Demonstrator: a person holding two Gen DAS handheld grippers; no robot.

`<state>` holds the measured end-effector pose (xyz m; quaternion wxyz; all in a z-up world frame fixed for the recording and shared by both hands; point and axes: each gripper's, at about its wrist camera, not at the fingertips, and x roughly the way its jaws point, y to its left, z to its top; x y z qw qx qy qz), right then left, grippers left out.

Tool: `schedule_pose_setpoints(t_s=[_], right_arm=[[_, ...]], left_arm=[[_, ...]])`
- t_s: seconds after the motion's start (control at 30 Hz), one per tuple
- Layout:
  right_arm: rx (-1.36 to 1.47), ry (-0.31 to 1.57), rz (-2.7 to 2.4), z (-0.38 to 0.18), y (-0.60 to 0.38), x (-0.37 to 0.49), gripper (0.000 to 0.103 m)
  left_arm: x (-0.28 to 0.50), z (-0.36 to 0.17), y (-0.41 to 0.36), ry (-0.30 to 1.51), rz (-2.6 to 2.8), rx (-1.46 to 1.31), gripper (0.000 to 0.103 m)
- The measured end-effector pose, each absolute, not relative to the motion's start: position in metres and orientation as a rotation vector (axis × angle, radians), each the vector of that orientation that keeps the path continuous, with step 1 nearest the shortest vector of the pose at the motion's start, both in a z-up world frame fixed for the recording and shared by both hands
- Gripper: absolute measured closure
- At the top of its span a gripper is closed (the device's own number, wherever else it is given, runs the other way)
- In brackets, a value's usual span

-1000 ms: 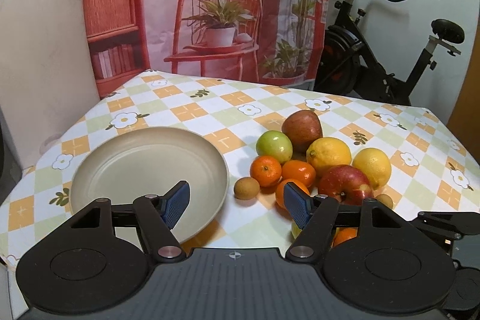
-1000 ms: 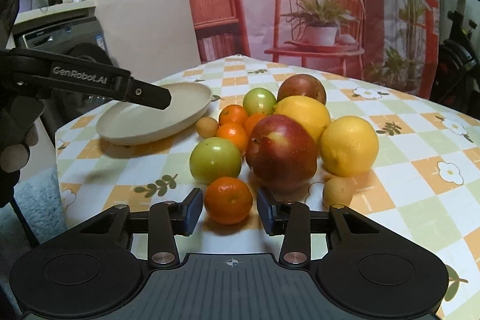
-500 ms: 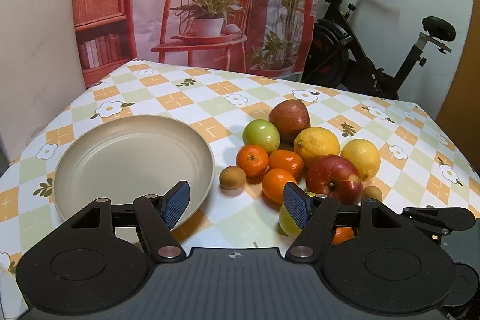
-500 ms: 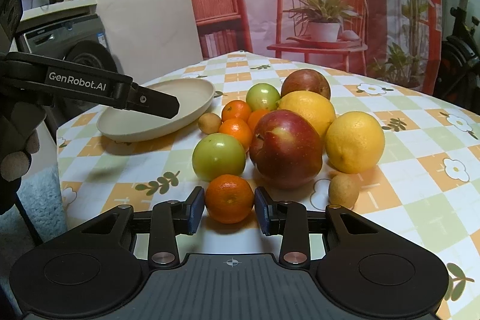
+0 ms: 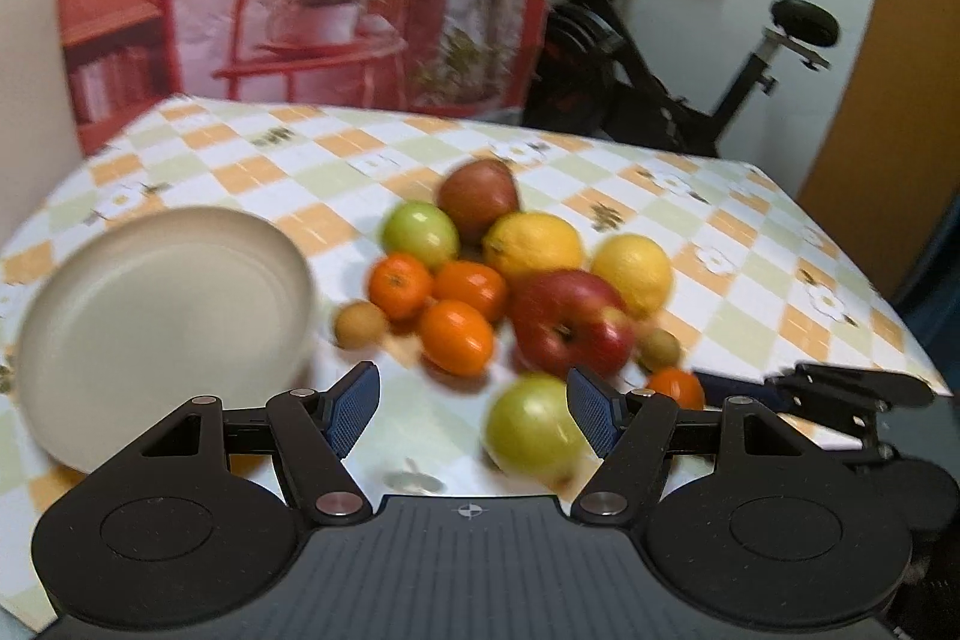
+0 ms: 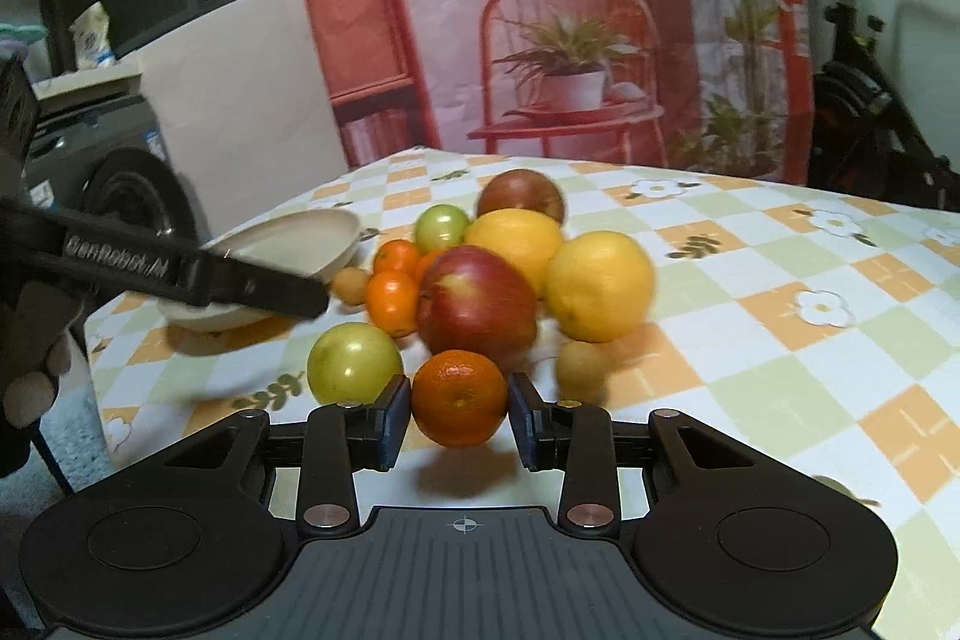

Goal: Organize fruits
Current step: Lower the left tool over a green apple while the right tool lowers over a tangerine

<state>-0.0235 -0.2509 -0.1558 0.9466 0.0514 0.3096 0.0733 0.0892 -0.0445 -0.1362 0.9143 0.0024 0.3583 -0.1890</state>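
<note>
My right gripper is shut on a mandarin, held just above the checked tablecloth with its shadow beneath. Behind it lies the fruit pile: a red apple, two lemons, a green apple and more mandarins. My left gripper hangs open above the cloth with nothing between its pads. A green apple lies beside its right finger. The beige plate sits left of the pile. In the left wrist view the held mandarin shows at the right gripper's finger.
One finger of the left gripper crosses in front of the plate, with a gloved hand at the far left. An exercise bike stands behind the table. The table edge runs along the right.
The right jaws closed onto the mandarin and raised it slightly off the cloth. The left gripper turned, so the plate and fruit slid in its view; its jaws stayed as they were.
</note>
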Motion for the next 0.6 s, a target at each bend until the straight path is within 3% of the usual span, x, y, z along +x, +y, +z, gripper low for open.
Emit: schedule_pose_setpoints(t_s=[0.17, 0.3, 0.6], right_arm=[[0.174, 0.606, 0.115, -0.155, -0.268, -0.030, 0.071], [0.178, 0.603, 0.114, -0.157, -0.267, -0.030, 0.071], [0.203, 0.609, 0.108, -0.159, -0.265, -0.027, 0.071]], left_arm=[[0.091, -0.143, -0.050, 0.768, -0.422, 0.003, 0.032], [0.092, -0.147, -0.055, 0.774, -0.464, 0.003, 0.040], [0.092, -0.154, -0.066, 0.766, -0.492, 0.063, 0.041]])
